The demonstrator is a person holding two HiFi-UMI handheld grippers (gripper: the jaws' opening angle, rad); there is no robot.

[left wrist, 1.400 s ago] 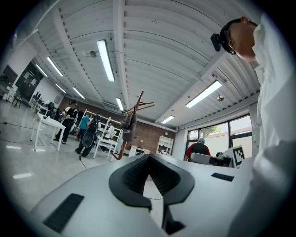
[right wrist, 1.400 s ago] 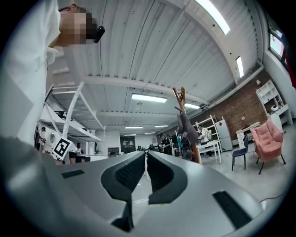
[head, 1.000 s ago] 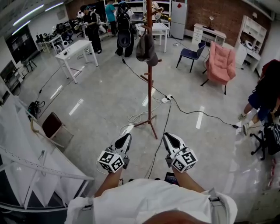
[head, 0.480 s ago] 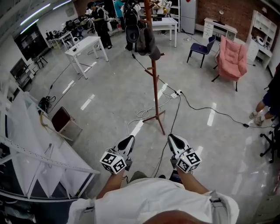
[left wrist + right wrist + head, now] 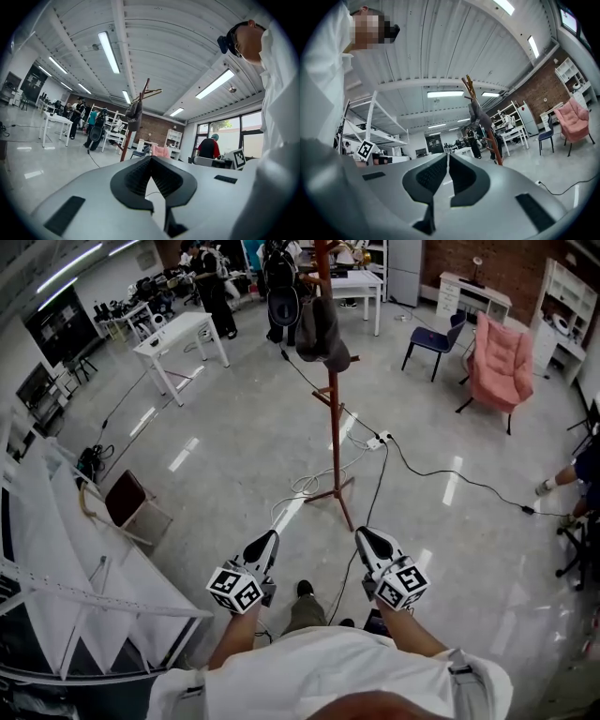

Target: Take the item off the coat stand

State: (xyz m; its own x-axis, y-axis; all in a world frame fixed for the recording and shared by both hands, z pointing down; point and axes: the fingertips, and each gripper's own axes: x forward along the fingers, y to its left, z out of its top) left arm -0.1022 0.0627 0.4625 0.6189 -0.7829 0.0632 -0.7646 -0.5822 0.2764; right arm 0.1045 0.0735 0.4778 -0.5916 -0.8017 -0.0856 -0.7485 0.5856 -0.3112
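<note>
Currently, approach step: left tool (image 5: 271, 534) and right tool (image 5: 360, 533), both pressed together and empty, are well apart from the dark grey fabric item (image 5: 322, 332) on the reddish wooden coat stand (image 5: 331, 409). Next: advance, spread one tool.

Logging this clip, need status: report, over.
Shut, empty, held low: left gripper, right gripper. Untouched grey hat hangs on coat stand. Loose floor cable near stand's base.

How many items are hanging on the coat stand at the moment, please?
1: a dark grey item hangs high on the coat stand, below its top hooks. The left gripper view shows those hooks bare; something small behind the stand could be hidden.
</note>
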